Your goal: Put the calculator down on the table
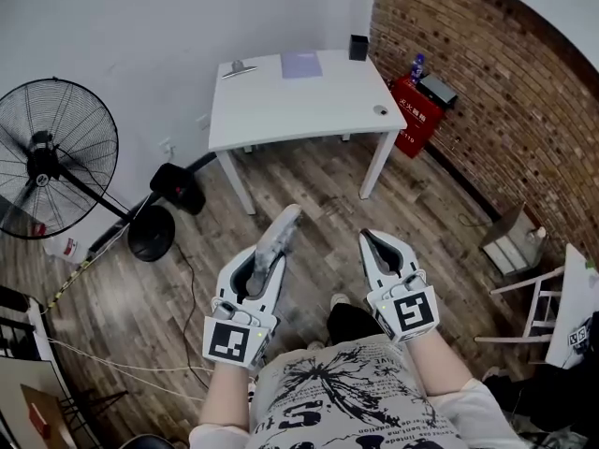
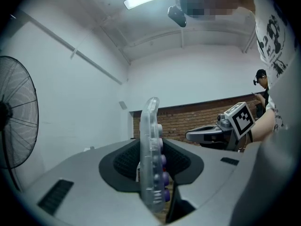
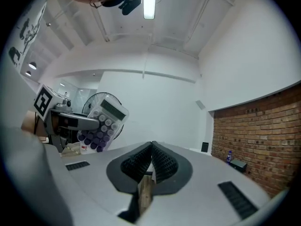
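Observation:
A clear-cased calculator (image 1: 277, 238) with purple keys stands edge-on between the jaws of my left gripper (image 1: 265, 267), which is shut on it. In the left gripper view the calculator (image 2: 152, 157) rises upright from between the pads. From the right gripper view the calculator (image 3: 102, 122) shows its face and display at the left. My right gripper (image 1: 375, 251) is beside it, shut with nothing held; its pads (image 3: 151, 161) meet. The white table (image 1: 309, 110) stands ahead by the wall, well beyond both grippers.
On the table lie a grey clip-like item (image 1: 240, 69), a pale sheet (image 1: 301, 65), a dark cup (image 1: 358, 47) and a small round thing (image 1: 380, 110). A standing fan (image 1: 56, 157) is at the left, a red box (image 1: 416, 112) by the brick wall, a chair (image 1: 533, 297) at right.

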